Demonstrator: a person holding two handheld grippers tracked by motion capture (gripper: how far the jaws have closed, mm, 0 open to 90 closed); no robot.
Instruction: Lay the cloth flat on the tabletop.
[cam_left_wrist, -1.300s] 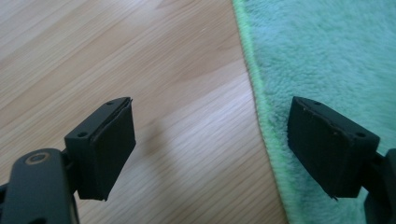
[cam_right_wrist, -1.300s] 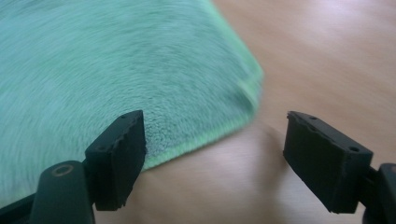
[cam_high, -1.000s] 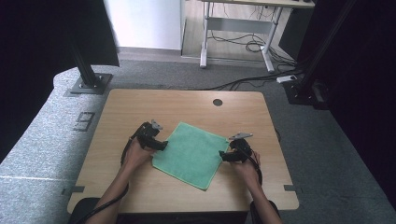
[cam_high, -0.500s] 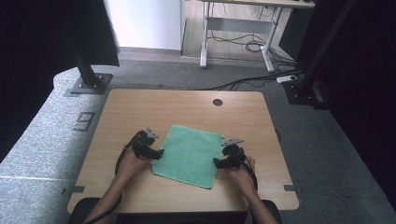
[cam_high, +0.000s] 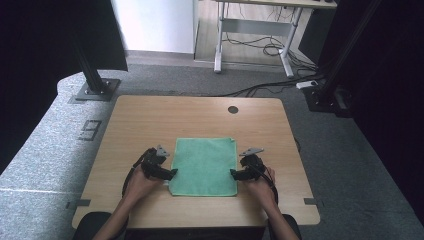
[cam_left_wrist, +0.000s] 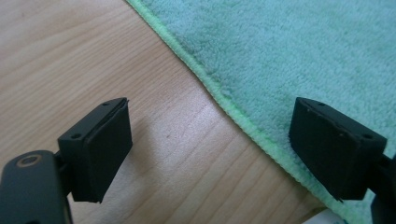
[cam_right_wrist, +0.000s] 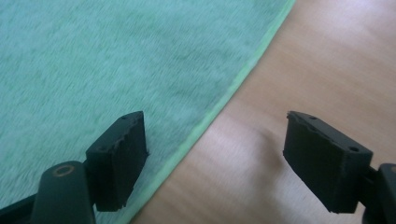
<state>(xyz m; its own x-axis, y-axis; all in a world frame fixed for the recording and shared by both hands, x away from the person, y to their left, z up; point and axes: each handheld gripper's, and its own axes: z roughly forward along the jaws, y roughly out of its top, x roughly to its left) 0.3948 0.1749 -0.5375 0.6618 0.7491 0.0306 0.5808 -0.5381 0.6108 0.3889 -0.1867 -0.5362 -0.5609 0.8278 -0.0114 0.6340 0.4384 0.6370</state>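
A green towel (cam_high: 205, 165) lies flat on the wooden table (cam_high: 150, 120), its sides square to the table's edges. My left gripper (cam_high: 170, 174) is at the towel's left edge near the front corner, my right gripper (cam_high: 235, 173) at its right edge. In the left gripper view the left gripper (cam_left_wrist: 210, 149) is open and straddles the towel's hem (cam_left_wrist: 219, 98), one jaw over wood, the other over cloth. In the right gripper view the right gripper (cam_right_wrist: 215, 154) is open in the same way across the hem (cam_right_wrist: 224, 98). Nothing is pinched in either.
A round cable hole (cam_high: 233, 109) sits near the table's far edge. Bare wood surrounds the towel on all sides. Black stand bases (cam_high: 95, 90) (cam_high: 325, 95) rest on the grey floor beyond the far corners, with a desk frame (cam_high: 250, 40) behind.
The towel lay turned at an angle and now lies square to the table. Both hands have come nearer to the table's front edge, the left one more.
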